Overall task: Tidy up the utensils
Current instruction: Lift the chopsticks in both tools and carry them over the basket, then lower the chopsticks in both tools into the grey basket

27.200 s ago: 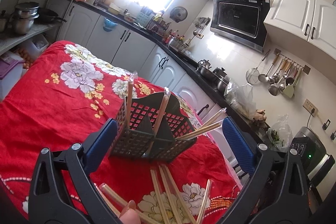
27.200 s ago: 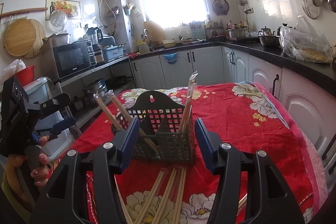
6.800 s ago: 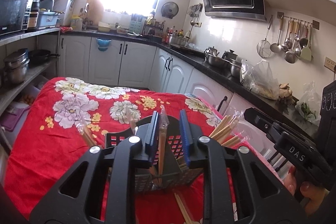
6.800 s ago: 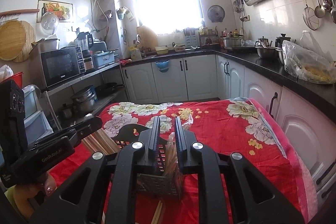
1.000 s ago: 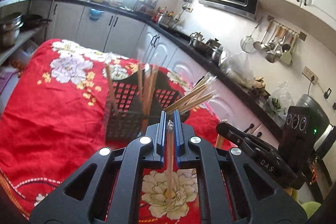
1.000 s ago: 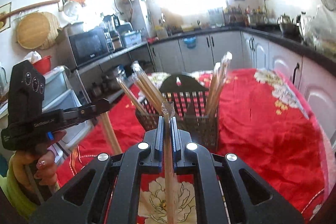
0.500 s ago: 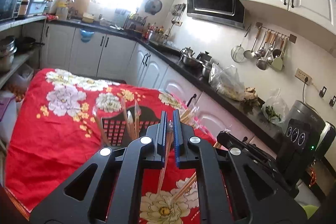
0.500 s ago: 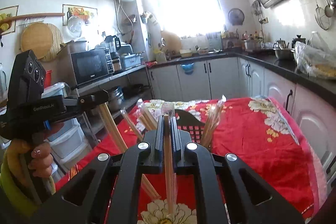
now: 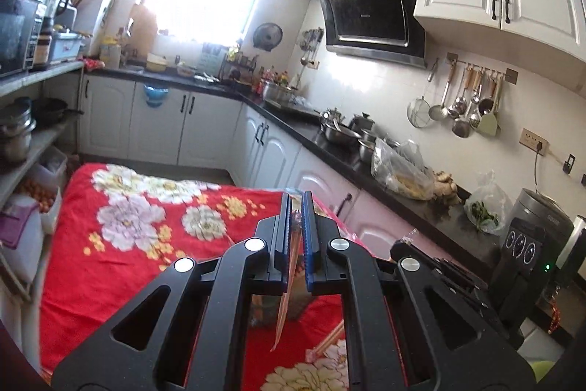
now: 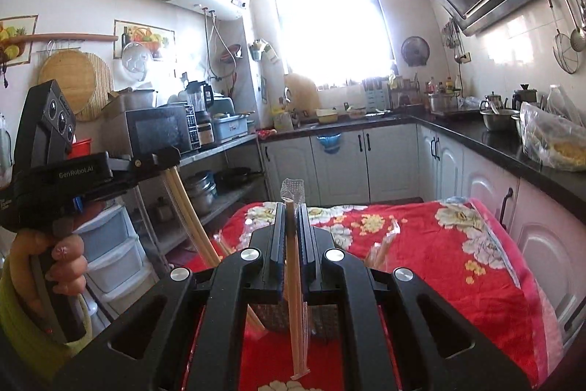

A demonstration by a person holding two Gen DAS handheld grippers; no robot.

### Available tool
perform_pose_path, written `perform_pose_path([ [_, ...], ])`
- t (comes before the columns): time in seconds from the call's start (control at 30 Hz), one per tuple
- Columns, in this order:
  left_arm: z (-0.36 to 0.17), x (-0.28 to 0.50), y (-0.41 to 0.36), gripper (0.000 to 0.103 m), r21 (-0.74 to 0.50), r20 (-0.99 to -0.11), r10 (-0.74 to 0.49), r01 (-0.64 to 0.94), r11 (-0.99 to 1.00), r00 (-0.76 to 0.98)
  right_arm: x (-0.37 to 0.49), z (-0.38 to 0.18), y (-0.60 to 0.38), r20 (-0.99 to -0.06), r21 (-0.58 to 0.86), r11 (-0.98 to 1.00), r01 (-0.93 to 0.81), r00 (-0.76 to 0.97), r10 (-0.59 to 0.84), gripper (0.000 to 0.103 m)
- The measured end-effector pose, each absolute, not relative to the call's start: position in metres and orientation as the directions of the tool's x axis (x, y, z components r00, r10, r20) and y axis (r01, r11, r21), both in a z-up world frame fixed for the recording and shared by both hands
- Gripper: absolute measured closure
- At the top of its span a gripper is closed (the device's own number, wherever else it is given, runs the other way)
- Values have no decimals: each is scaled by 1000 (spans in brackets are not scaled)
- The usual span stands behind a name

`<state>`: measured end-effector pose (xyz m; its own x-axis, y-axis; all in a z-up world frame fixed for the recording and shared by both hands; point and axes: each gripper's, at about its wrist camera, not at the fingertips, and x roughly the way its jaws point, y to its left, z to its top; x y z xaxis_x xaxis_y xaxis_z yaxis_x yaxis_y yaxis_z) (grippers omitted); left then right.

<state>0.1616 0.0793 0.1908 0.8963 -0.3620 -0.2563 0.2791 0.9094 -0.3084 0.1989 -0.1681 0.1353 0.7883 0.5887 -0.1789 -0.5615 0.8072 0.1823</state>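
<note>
My left gripper (image 9: 296, 207) is shut on a wrapped pair of chopsticks (image 9: 284, 310) that hangs down between the jaws, high above the red floral tablecloth (image 9: 121, 244). My right gripper (image 10: 291, 211) is shut on another wrapped pair of chopsticks (image 10: 295, 310), its plastic end sticking up above the jaws. The dark mesh utensil basket (image 10: 273, 316) is mostly hidden behind the right gripper's fingers; wrapped chopsticks (image 10: 382, 246) stick out of it. In the right wrist view the left gripper (image 10: 161, 162) is at the left with its chopsticks (image 10: 190, 218) slanting down.
Loose chopsticks (image 9: 327, 341) lie on the tablecloth below the left gripper. White cabinets (image 9: 205, 131) and a black counter (image 9: 384, 171) run along the far and right sides. A shelf rack with pots (image 10: 216, 185) and plastic drawers (image 10: 110, 255) stands left of the table.
Both grippers have risen and tilted up with their chopsticks held. The basket has dropped out of sight behind the fingers in both views.
</note>
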Motion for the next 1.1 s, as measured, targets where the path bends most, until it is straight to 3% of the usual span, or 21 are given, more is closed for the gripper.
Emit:
perform_pose_path([
  [0.5, 220, 194, 99, 100, -280, -194, -255, 195, 940, 947, 235, 174, -140, -92, 146, 814, -562, 811, 577, 97],
  [0.67, 215, 211, 100, 100, -263, -203, -210, 153, 953, 957, 250, 177, -126, -66, 103, 826, -554, 825, 561, 97],
  [1.1, 186, 264, 120, 100, -259, -280, -124, 50, 965, 952, 286, 142, -110, -110, 116, 825, -553, 819, 564, 97],
])
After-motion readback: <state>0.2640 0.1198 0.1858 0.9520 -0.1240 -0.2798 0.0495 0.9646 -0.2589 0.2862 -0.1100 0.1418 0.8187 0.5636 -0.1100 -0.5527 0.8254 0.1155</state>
